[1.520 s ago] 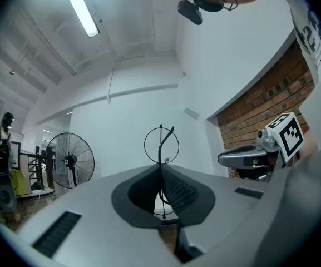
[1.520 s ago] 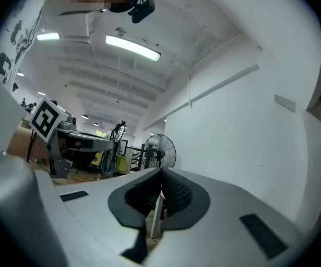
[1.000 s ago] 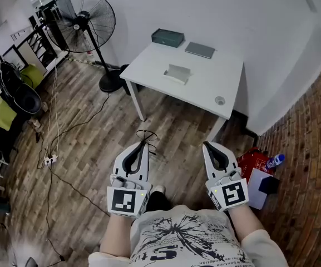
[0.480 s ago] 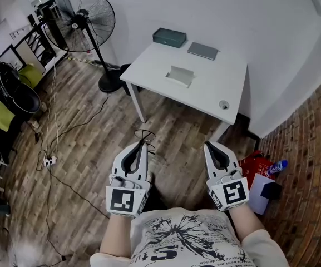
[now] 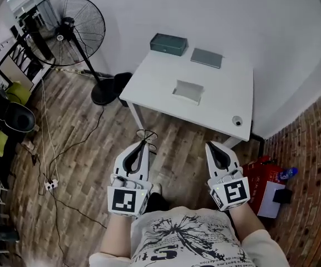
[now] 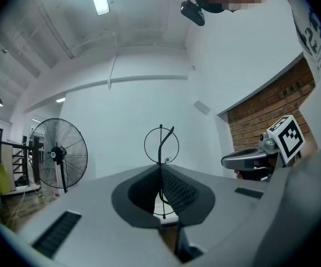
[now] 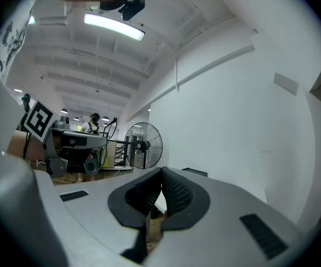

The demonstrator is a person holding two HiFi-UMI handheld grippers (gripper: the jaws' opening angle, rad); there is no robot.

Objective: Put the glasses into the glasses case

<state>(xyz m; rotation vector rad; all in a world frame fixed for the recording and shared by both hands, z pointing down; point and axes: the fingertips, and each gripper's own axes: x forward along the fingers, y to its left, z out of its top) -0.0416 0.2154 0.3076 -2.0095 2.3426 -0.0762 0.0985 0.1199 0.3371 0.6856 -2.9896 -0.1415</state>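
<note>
Left gripper [image 5: 143, 144]: jaws together, clamped on the glasses [image 5: 146, 136]. In the left gripper view the thin wire frame stands up out of the pads, with one round rim [image 6: 161, 144] above the tips and one below. So the glasses are in the left gripper, over the wood floor [image 5: 93, 149] on the near side of the counter [image 5: 216, 102] and well apart from it.

Right gripper [image 5: 212, 146]: jaws together, pads meeting, nothing between them in the right gripper view. It sits level with the left one, also short of the counter's near edge. Both point toward the counter.

On the counter:
- A dark green box [image 5: 168, 44] at the far left corner.
- A flat grey slab [image 5: 206, 58] just beside the box, along the far edge.
- A pale box [image 5: 188, 91] about mid-counter. It looks open, but I can't tell for sure.
- A small round item [image 5: 237, 120] near the near right corner.

I can't tell whether the green box or the pale one is the glasses case.

A standing fan [image 5: 65, 29] is off the counter's left side, with its base near the left leg. A red bag [image 5: 258, 168] lies on the floor off the counter's near right corner. Cables [image 5: 52, 166] trail over the floor well left of the counter.
</note>
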